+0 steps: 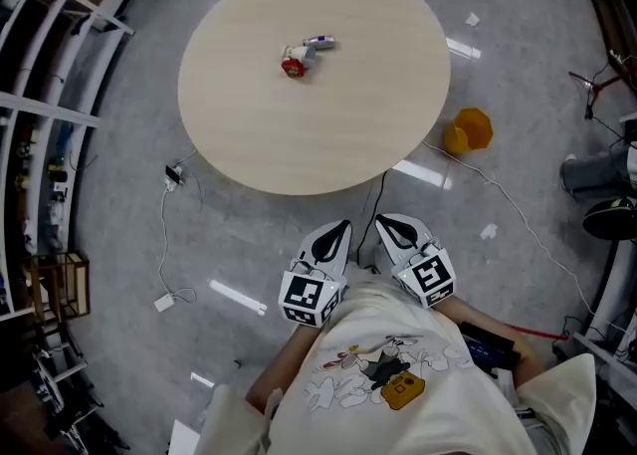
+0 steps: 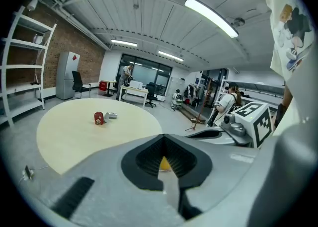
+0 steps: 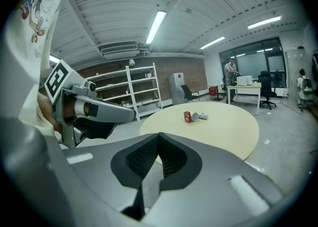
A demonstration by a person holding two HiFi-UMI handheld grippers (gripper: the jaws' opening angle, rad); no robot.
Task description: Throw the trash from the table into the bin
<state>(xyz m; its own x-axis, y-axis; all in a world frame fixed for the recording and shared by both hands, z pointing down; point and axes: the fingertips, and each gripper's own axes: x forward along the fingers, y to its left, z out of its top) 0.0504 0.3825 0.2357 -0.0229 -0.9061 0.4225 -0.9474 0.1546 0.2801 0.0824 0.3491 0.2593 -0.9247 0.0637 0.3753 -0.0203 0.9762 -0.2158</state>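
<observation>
- Grey polished floor (image 1: 129, 234) is being shown across the head view, with a round pale-wood table (image 1: 328, 134) filling the upper centre of the frame.
- Two pieces of trash are being borne by the tabletop near its upper middle: a small red carton (image 1: 293, 66) and, just to its upper right, a white container (image 1: 318, 43) lying on its side; whether the two are touching cannot be told.
- An orange bin (image 1: 469, 130) is being seen on the floor just off the table's right edge, well apart from the trash.
- The left gripper (image 1: 341, 229) is being held at the lower centre of the frame, below the table's near edge, with its jaws being pressed together and nothing gripped between them.
- The right gripper (image 1: 385, 224) is being held just beside it, to its right, likewise closed and empty; both tips are being pointed toward the table, well apart from the carton and the container.
- Both grippers are being held close against the person's white printed shirt (image 1: 398, 393).
- In the left gripper view, a small orange patch is being glimpsed through the notch behind the closed tips; what it is cannot be told.
- White shelving (image 1: 50, 114) is being seen along the left edge of the frame, and a thin cable (image 1: 162, 234) is being trailed over the floor below the table's lower left edge.
</observation>
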